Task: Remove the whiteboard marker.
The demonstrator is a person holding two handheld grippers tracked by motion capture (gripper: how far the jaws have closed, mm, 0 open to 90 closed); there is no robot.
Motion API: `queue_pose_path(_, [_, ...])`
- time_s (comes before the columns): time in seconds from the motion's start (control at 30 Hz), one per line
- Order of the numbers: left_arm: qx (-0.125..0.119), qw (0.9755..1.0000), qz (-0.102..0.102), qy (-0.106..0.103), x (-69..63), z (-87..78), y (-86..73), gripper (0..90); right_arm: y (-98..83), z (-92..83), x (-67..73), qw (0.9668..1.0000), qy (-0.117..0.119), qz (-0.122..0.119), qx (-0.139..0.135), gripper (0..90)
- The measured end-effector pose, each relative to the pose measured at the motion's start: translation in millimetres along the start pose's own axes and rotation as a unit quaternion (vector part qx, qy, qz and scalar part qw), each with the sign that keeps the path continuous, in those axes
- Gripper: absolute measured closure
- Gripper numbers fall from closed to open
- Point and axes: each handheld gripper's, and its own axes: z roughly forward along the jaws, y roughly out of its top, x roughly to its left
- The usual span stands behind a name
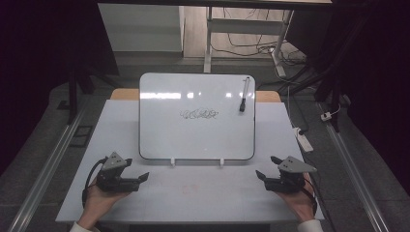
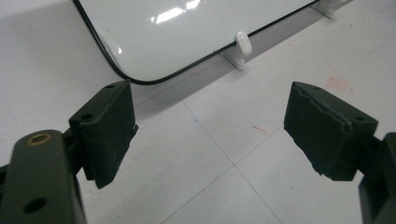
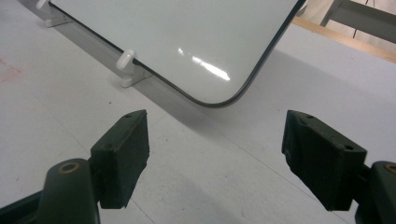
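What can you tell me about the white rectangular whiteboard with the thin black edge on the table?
The white rectangular whiteboard with the thin black edge has rounded corners and a glossy surface that reflects lights. It leans back, propped on two small white plastic clips at its lower edge, in the middle of the pale grey table. A black scribble is drawn near its centre. A black and silver marker pen rests on its upper right part. Neither gripper touches it.

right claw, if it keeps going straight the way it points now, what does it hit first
Probably the whiteboard: the open right claw aims at its near rounded corner, with bare table between. Depth is unclear, so it might graze the tabletop first.
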Motion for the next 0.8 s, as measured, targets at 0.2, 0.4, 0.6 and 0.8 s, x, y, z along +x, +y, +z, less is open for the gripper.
queue_pose_path(0.2, [0.000, 1.0000, 0.004, -0.002, -0.8, -0.6, -0.9, 17.7, -0.9, -0.2, 1.0, 1.0000, -0.003, -0.002, -0.001, 24.1])
queue_pose_path(0.4, [-0.003, 1.0000, 0.005, -0.005, -0.9, -1.6, -0.9, 17.7, -0.8, -0.7, 1.0, 1.0000, -0.007, 0.005, -0.002, 25.8])
queue_pose_path(0.6, [-0.004, 1.0000, 0.008, -0.005, -1.4, -2.5, -1.3, 17.6, 0.5, -0.4, 2.3, 0.9999, -0.010, 0.013, -0.003, 26.4])
queue_pose_path(0.8, [-0.004, 1.0000, 0.008, -0.005, -1.1, -2.7, -1.0, 17.7, 9.6, -0.7, 3.8, 0.9998, -0.013, 0.012, 0.000, 27.8])
